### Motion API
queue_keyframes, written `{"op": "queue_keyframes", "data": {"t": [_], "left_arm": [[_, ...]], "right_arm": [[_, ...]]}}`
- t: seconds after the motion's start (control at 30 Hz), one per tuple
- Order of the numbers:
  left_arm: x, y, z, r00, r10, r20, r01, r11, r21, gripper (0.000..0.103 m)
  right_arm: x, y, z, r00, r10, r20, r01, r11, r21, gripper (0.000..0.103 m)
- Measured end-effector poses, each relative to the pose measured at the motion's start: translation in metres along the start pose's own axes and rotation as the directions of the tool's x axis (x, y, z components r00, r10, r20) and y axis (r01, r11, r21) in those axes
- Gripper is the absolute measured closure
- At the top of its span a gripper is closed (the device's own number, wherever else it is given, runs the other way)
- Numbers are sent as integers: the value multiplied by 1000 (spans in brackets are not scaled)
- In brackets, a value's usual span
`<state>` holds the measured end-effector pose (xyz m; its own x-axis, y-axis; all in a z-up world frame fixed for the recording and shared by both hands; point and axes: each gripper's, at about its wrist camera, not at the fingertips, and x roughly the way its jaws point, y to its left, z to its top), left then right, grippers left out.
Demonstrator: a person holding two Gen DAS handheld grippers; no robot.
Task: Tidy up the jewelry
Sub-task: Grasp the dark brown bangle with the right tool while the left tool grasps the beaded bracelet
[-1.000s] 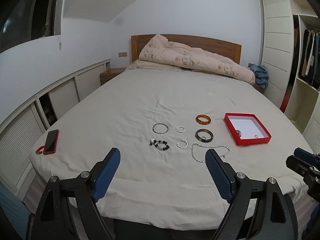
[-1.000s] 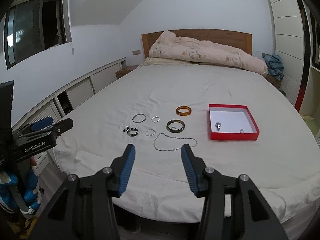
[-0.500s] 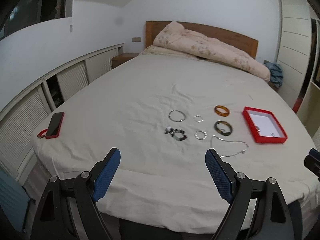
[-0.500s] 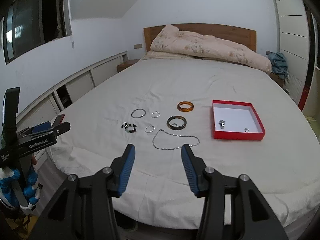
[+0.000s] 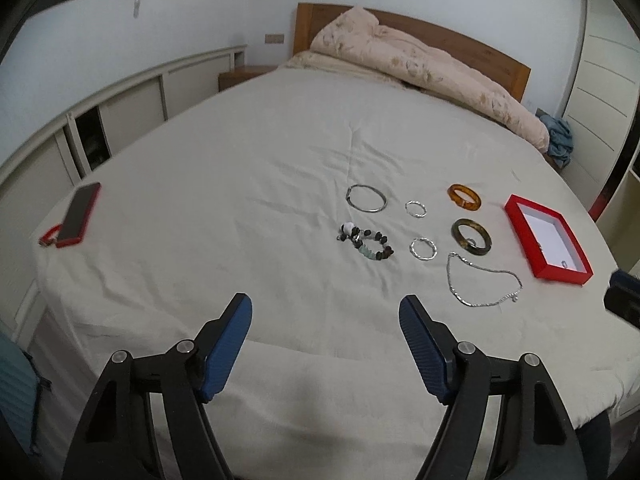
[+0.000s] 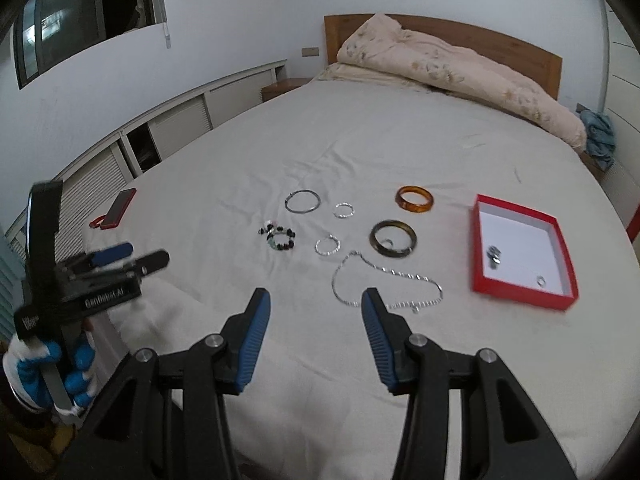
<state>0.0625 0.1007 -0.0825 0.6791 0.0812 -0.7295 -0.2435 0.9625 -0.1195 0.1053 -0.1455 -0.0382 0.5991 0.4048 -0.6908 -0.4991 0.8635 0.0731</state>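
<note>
On the bed (image 5: pixel 280 160), a red phone (image 5: pixel 80 214) lies near the left edge. The left gripper (image 5: pixel 326 312) hovers over the near sheet, its jaws closing with nothing between them. Farther in lie a thin silver bangle (image 5: pixel 367 198), a beaded bracelet (image 5: pixel 366 241), two small silver rings (image 5: pixel 423 248), an amber bangle (image 5: pixel 464 197), a dark bangle (image 5: pixel 472 237) and a silver chain necklace (image 6: pixel 384 280). The right gripper (image 6: pixel 316 304) hangs spread and empty just short of the chain. At the right sits the red box (image 6: pixel 520 292), holding two small pieces.
</note>
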Motion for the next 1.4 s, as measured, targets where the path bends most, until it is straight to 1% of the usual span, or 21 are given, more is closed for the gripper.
{"op": "queue_keyframes", "data": {"t": [0.27,0.4,0.47,0.53,0.7,0.9,0.97,1.03,1.17,1.23,1.3,1.37,1.4], "left_arm": [[64,-1,22,995,-53,-87,50,998,-31,36],[102,-8,31,987,-82,-141,76,996,-48,42],[122,-11,36,981,-96,-170,86,994,-67,48],[142,-13,39,974,-103,-201,89,993,-77,52],[178,-15,44,962,-110,-249,86,991,-107,55],[200,-19,50,960,-108,-260,83,991,-108,55],[204,-21,52,958,-95,-270,72,993,-94,59],[208,-23,51,956,-75,-282,55,995,-78,61],[213,-28,52,957,-36,-286,26,999,-37,67],[214,-29,52,959,-29,-283,22,999,-28,70],[215,-28,53,960,-28,-279,22,999,-25,74],[217,-28,54,961,-25,-274,20,1000,-20,81],[218,-29,54,963,-23,-270,19,1000,-18,83]], "right_arm": [[62,-16,35,998,39,-43,-38,999,21,58],[93,-24,47,996,54,-71,-53,998,22,58],[113,-29,53,994,64,-92,-61,998,28,58],[130,-33,57,992,67,-110,-64,998,30,59],[183,-50,69,984,74,-164,-66,996,55,63],[230,-75,72,973,52,-223,-32,995,94,68],[244,-82,73,969,43,-242,-20,995,98,69],[256,-87,72,963,37,-266,-11,995,98,73],[273,-91,69,950,36,-311,-5,995,101,77],[281,-93,68,943,39,-331,-3,994,107,80],[288,-94,67,938,39,-345,-2,994,108,80],[293,-92,67,934,39,-355,-2,995,104,82],[294,-93,66,934,40,-356,-3,995,103,85]]}}
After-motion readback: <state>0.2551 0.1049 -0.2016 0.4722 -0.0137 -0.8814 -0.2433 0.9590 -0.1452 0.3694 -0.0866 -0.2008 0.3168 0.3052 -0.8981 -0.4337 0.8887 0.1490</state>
